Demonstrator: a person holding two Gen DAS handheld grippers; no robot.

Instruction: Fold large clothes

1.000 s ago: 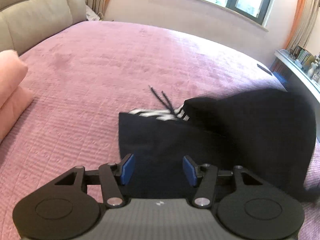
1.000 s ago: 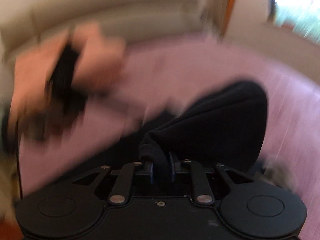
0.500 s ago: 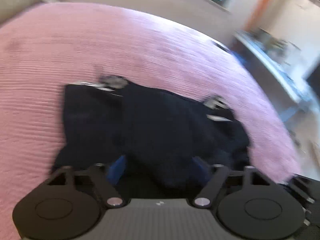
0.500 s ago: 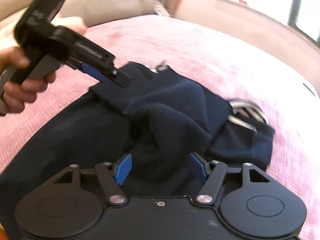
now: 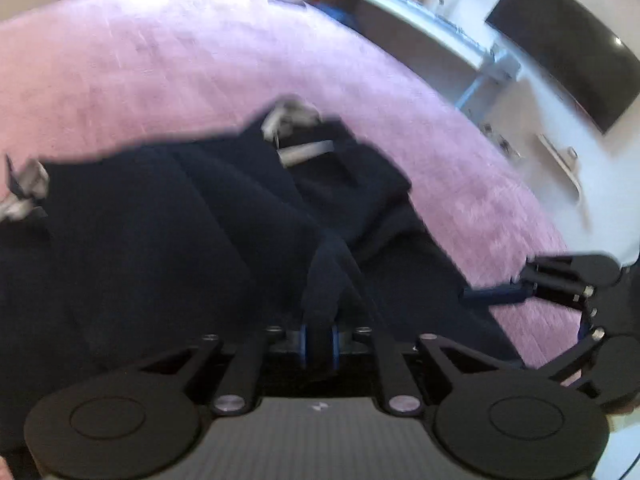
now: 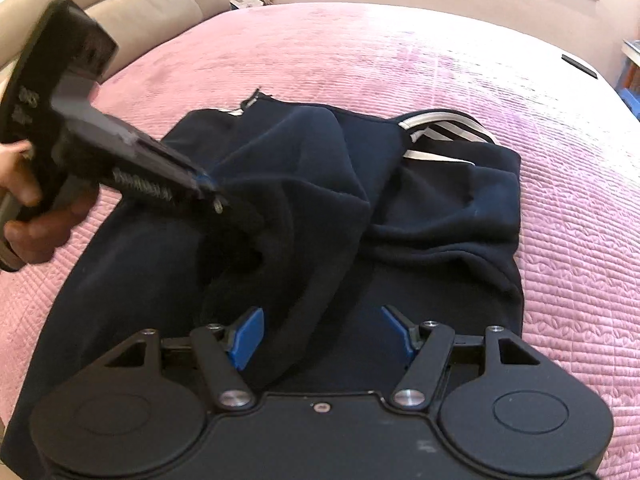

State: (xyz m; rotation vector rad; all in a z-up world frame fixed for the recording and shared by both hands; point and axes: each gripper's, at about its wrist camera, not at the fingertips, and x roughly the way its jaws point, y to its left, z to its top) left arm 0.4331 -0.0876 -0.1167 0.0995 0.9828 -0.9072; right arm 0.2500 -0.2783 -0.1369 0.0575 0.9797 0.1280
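A large dark navy garment (image 6: 420, 200) with white stripes (image 6: 444, 128) lies bunched on the pink bed; it also fills the left wrist view (image 5: 180, 240). My left gripper (image 5: 319, 338) is shut on a fold of the garment, and it shows from the side in the right wrist view (image 6: 210, 186), gripping the cloth's left part. My right gripper (image 6: 326, 338) is open, its blue pads either side of a loose fold lying between them. It shows at the right edge of the left wrist view (image 5: 492, 294).
The pink quilted bedspread (image 6: 400, 52) stretches all around the garment. A beige headboard (image 6: 152, 8) stands at the far left. A white desk with small items (image 5: 420, 20) and a dark screen (image 5: 568, 52) stand beyond the bed's edge.
My right gripper has opened and let go of the garment fold. My left gripper has swung right over the cloth and shut on a fold of it.
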